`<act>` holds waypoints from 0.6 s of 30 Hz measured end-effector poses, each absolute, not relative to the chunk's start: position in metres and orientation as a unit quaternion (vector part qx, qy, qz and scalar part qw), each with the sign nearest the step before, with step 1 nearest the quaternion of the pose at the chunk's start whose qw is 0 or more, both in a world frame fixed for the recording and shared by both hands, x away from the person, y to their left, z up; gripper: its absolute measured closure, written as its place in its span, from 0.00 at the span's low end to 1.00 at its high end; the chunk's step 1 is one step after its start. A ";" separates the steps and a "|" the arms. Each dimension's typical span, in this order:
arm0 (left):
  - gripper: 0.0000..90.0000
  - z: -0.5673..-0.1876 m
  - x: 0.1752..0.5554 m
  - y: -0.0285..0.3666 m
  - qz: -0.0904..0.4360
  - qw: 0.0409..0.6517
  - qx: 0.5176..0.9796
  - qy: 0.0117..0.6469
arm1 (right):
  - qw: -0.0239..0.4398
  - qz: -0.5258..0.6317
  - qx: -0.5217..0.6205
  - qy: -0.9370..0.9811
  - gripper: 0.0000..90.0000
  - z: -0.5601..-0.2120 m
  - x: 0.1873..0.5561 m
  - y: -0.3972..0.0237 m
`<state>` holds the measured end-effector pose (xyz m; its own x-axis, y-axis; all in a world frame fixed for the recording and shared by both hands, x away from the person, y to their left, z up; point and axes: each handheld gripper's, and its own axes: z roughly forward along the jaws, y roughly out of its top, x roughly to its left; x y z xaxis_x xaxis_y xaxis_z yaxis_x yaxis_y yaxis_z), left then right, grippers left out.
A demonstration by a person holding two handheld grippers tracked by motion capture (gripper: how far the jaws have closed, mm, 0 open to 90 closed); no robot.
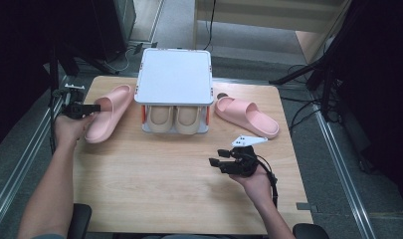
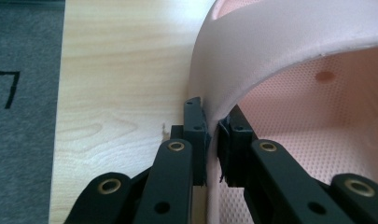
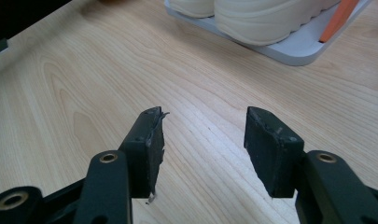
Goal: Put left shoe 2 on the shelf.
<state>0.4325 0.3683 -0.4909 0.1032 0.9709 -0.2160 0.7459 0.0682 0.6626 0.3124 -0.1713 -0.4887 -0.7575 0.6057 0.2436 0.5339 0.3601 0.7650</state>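
A pink slipper lies on the left part of the wooden table, toe toward the person. My left gripper is shut on the side of its strap; in the left gripper view the pads pinch the strap's edge from both sides. A second pink slipper lies at the right, apart from both grippers. My right gripper hovers open over bare wood in front of it. In the right gripper view its jaws stand wide with nothing between them.
A white two-tier rack stands at the table's middle back, with a pair of beige slippers on its lower shelf. Dark stands and cables flank the table on the floor.
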 end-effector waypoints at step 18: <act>0.92 -0.430 0.453 0.357 0.161 0.293 0.666 0.667 | 0.033 0.447 0.342 0.826 0.53 -0.488 0.321 -0.165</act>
